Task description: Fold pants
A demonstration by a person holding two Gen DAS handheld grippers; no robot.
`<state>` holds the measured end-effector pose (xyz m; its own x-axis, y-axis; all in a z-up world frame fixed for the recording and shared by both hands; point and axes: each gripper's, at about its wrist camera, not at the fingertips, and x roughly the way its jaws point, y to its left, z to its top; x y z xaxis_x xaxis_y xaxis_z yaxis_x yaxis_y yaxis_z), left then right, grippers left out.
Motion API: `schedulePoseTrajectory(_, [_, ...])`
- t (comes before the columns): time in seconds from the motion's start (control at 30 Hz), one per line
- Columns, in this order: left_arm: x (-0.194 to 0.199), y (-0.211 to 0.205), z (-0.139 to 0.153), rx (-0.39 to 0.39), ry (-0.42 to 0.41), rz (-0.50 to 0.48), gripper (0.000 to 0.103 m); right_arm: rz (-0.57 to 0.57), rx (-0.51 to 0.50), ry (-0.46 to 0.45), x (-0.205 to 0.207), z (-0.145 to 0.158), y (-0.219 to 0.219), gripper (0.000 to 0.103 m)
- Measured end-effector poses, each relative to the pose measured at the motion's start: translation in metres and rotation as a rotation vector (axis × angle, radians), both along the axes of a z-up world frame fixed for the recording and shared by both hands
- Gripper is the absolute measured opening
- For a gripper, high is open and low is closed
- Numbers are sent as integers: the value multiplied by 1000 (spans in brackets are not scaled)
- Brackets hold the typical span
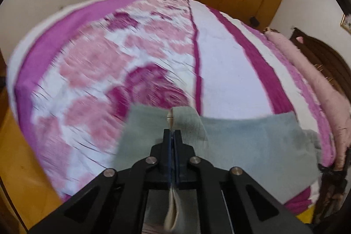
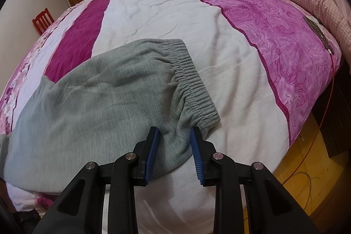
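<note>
A bed [image 2: 175,21] with a pink quilt holds grey pants [image 2: 105,91] near its edge; left tongs [image 1: 173,135] pinch their fabric, right tongs [image 2: 174,135] stand spread around the waistband corner.

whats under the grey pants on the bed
The grey pants lie on the pink, magenta and white bedspread, which shows all around them. Whatever sits directly beneath the fabric is covered, so it cannot be seen.
</note>
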<state>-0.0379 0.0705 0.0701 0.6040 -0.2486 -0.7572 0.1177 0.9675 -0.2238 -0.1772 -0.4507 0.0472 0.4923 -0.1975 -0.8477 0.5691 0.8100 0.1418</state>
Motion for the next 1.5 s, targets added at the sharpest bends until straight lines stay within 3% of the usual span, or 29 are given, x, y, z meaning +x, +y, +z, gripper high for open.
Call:
schedulePoseTrajectory(0.2, [15, 18, -15, 91, 58, 41, 2, 67, -82, -10, 16, 20, 21, 30])
schedulePoseTrajectory(0.33, [14, 24, -25, 66, 78, 43, 2, 177, -48, -37, 42, 30, 39, 30])
schedulePoseTrajectory(0.53, [16, 32, -17, 25, 72, 105, 2, 313, 61, -72, 92, 31, 70, 30])
schedulePoseTrajectory(0.7, [24, 25, -13, -34, 67, 41, 3, 396, 75, -64, 129, 25, 101, 30])
schedulePoseTrajectory(0.9, [42, 12, -37, 13, 160, -18, 10, 468, 60, -48, 152, 19, 127, 34])
schedulePoseTrajectory(1.07, [40, 14, -39, 0, 157, -26, 12, 470, 59, -48, 159, 17, 130, 37])
schedulePoseTrajectory(1.17, [39, 17, -39, -44, 178, -48, 26, 467, 64, -50, 160, 15, 129, 37])
schedulePoseTrajectory(1.33, [39, 11, -37, -95, 175, -83, 66, 470, 68, -50, 158, 14, 129, 37])
schedulePoseTrajectory(1.4, [39, 4, -34, -28, 150, -76, 74, 475, 65, -50, 157, 14, 129, 37])
schedulePoseTrajectory(1.5, [39, -4, -35, 52, 137, -105, 74, 475, 64, -51, 157, 13, 129, 37])
